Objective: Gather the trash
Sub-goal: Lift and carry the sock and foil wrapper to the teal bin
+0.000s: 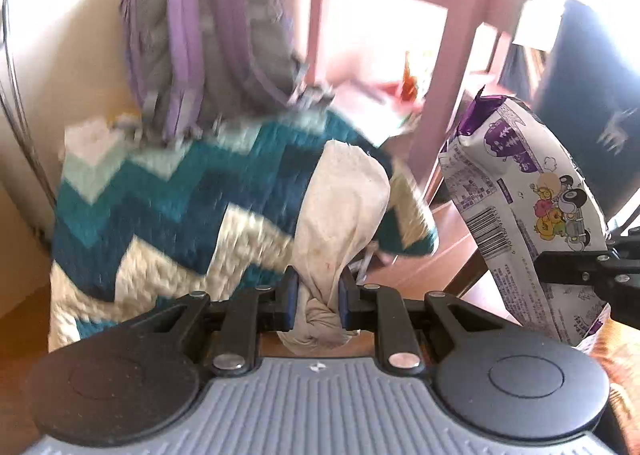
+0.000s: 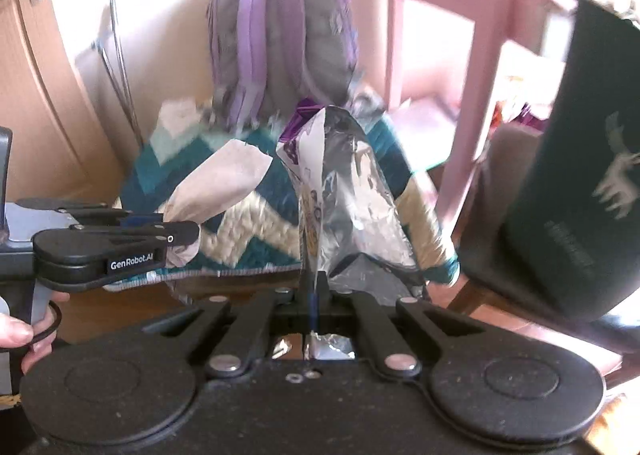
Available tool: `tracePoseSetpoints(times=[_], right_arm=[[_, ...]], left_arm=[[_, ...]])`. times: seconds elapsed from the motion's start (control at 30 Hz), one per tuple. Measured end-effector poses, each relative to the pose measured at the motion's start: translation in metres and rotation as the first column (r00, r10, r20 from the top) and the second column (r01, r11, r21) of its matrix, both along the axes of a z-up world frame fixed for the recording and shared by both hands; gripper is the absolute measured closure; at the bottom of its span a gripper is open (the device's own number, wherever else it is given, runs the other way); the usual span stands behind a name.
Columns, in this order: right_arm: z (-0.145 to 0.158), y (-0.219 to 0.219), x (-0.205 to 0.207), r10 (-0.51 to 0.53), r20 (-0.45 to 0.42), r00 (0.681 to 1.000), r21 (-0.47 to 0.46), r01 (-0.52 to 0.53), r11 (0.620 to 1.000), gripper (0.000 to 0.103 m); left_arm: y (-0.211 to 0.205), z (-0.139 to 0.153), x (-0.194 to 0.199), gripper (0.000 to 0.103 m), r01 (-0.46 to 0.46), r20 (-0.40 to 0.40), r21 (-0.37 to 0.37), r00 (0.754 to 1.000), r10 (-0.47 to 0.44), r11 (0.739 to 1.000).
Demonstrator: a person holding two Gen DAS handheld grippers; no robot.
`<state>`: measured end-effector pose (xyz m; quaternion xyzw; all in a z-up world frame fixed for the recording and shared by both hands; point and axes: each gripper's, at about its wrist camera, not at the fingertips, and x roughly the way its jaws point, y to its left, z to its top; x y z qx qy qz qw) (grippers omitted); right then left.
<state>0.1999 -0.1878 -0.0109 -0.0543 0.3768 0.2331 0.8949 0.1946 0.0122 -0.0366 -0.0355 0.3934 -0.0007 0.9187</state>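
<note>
My left gripper is shut on a crumpled white tissue, which stands up between its blue pads. In the right wrist view that same gripper comes in from the left with the tissue sticking out. My right gripper is shut on the edge of an empty snack bag, white and purple outside, silver foil inside. The left wrist view shows the bag hanging at the right, pinched by the right gripper's fingers. Both pieces of trash are held up in the air.
Behind them a teal and white zigzag blanket lies under a grey and purple backpack. A pink chair stands at the right, with a dark green bag beside it. A person's hand grips the left handle. Wooden floor lies below.
</note>
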Motion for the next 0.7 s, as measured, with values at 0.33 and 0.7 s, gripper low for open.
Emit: tracePoseSetpoints(times=[0.33, 0.7], right_arm=[[0.099, -0.082, -0.004, -0.158, 0.228, 0.961, 0.114, 0.135, 0.984, 0.103], [0.178, -0.167, 0.029, -0.311, 0.369, 0.876, 0.136, 0.28, 0.95, 0.103]], left_arm=[[-0.067, 0.11, 0.004, 0.084, 0.134, 0.191, 0.028, 0.972, -0.137, 0.991], [-0.161, 0.209, 0.05, 0.084, 0.275, 0.311, 0.012, 0.913, -0.265, 0.961]])
